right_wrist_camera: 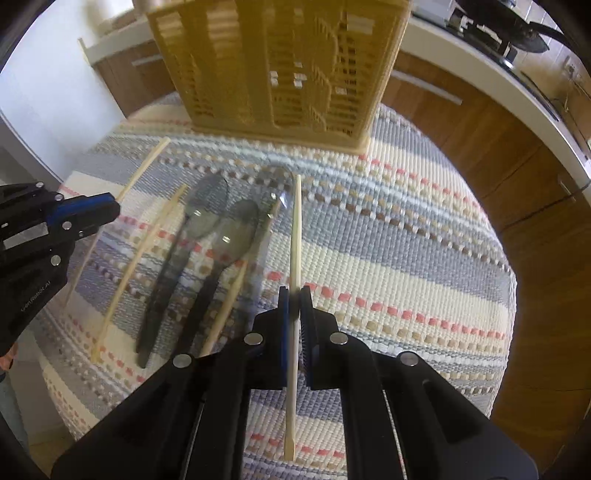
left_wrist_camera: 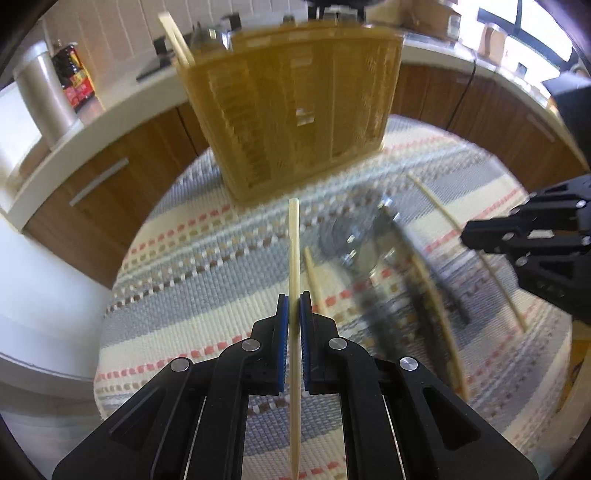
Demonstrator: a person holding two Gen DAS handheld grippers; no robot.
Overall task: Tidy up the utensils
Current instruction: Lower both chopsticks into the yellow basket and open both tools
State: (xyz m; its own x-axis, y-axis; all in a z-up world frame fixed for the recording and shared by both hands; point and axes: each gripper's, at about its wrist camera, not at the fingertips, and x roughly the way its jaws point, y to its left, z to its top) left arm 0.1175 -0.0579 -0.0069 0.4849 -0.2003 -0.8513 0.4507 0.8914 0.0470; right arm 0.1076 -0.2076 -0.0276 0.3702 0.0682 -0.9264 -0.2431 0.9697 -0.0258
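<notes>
My left gripper (left_wrist_camera: 294,306) is shut on a pale wooden chopstick (left_wrist_camera: 293,251), held above the striped mat and pointing at the yellow slotted utensil basket (left_wrist_camera: 295,122). A chopstick (left_wrist_camera: 175,37) stands in the basket's left corner. My right gripper (right_wrist_camera: 294,302) is shut on another chopstick (right_wrist_camera: 295,236), also above the mat, facing the basket (right_wrist_camera: 280,66). Two dark-handled metal spoons (right_wrist_camera: 207,236) and several loose chopsticks (right_wrist_camera: 147,243) lie on the mat between the grippers. The right gripper shows at the right of the left wrist view (left_wrist_camera: 469,236), the left gripper at the left of the right wrist view (right_wrist_camera: 110,210).
The striped woven mat (right_wrist_camera: 406,236) covers a small round table. Wooden cabinets with a white countertop (left_wrist_camera: 110,118) curve behind it. A steel canister (left_wrist_camera: 44,92) and a red-labelled packet (left_wrist_camera: 74,81) stand on the counter. A stove (right_wrist_camera: 498,26) is at the far right.
</notes>
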